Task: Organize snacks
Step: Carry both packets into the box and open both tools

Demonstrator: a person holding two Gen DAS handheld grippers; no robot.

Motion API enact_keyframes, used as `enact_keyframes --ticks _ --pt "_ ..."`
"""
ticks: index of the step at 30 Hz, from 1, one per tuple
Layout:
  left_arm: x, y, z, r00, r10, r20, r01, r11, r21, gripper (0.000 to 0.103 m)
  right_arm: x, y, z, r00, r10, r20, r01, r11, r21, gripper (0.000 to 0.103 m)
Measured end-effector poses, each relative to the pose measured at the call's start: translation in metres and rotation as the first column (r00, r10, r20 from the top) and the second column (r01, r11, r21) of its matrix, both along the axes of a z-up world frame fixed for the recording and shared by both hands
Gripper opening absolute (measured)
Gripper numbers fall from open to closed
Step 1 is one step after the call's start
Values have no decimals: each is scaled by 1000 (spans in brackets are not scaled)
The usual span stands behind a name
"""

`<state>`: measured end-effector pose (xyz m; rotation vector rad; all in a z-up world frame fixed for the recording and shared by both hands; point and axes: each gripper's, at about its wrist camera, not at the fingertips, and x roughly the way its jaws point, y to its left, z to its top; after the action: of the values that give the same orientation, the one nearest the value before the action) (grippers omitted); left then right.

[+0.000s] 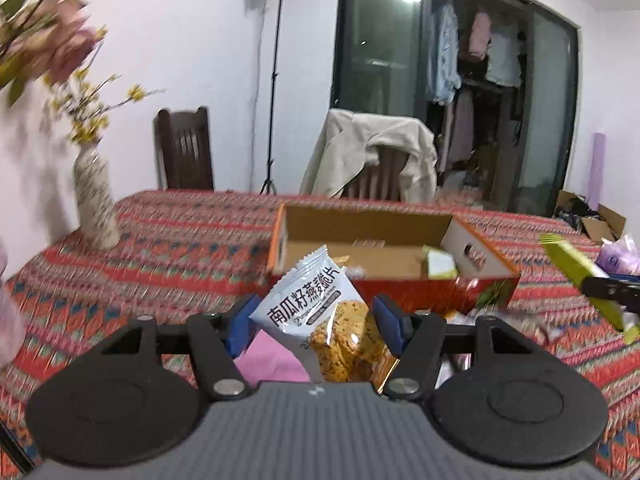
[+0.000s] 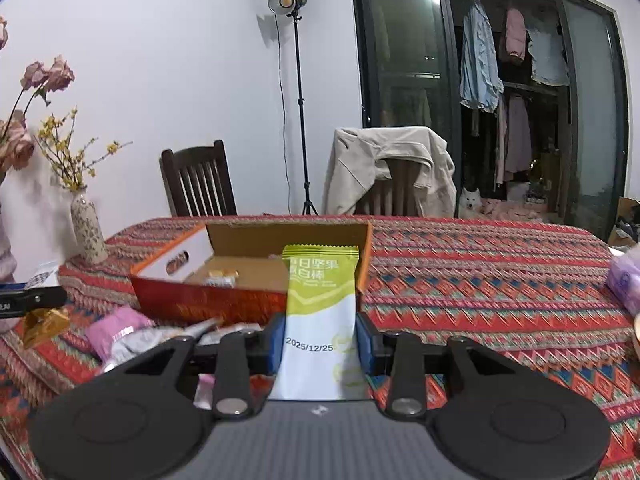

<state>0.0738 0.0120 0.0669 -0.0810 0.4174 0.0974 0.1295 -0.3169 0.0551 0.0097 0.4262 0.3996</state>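
Two packets in the air at once, one per gripper. The left gripper point(image 1: 310, 316) pinches a white-and-orange oat crisp packet point(image 1: 320, 320), its blue pads point(image 1: 242, 322) pressing the packet's sides; the packet tilts, top corner leaning toward the box. The right gripper point(image 2: 320, 340) is clamped on a green-and-white nut bar point(image 2: 320, 320), held upright, pads tight on both edges.

The cardboard box point(image 1: 360, 224) sits on the patterned tablecloth point(image 1: 180, 248), open top, far of both grippers. Inside: a few small wrapped pieces on its floor, a pale one point(image 1: 440, 264) at the right end in the left wrist view. The near wall is red. Loose snacks lie on the cloth just near of the box, among them a pink packet point(image 2: 116, 328) and a silver one point(image 2: 160, 338). A gold wrapper point(image 2: 42, 326) shows at the left of the right wrist view, below the other gripper; what it belongs to I cannot tell.

Step in hand, by my reading: carry both packets to the box and drop them in.

To do it well:
- Clear the red near wall with each packet's lower end before moving over the opening.
- Bring the tilted crisp packet level, or it may catch the rim.
- Release low, over bare cardboard, so nothing bounces out.
- Keep the two grippers apart over the box; stagger the drops if space is tight.
- Vase point(image 1: 96, 200) at far left: stay away from it.
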Motion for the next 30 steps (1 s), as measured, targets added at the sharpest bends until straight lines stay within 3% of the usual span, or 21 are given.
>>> enact_keyframes --ticks 9,17,22,30 --pt "73 -8 18 998 -52 19 53 998 -23 64 56 42 19 1000 1 10 -1 1000 17 35" --pt "134 -2 19 999 -44 8 45 997 -62 64 115 73 21 999 -33 -25 34 999 25 35" --pt "168 2 14 1000 -11 1 11 997 -75 64 145 94 14 998 -48 -45 50 999 23 35" --pt "208 21 -17 997 32 -67 -38 995 -92 63 176 117 -7 995 -69 -76 68 998 -7 35"
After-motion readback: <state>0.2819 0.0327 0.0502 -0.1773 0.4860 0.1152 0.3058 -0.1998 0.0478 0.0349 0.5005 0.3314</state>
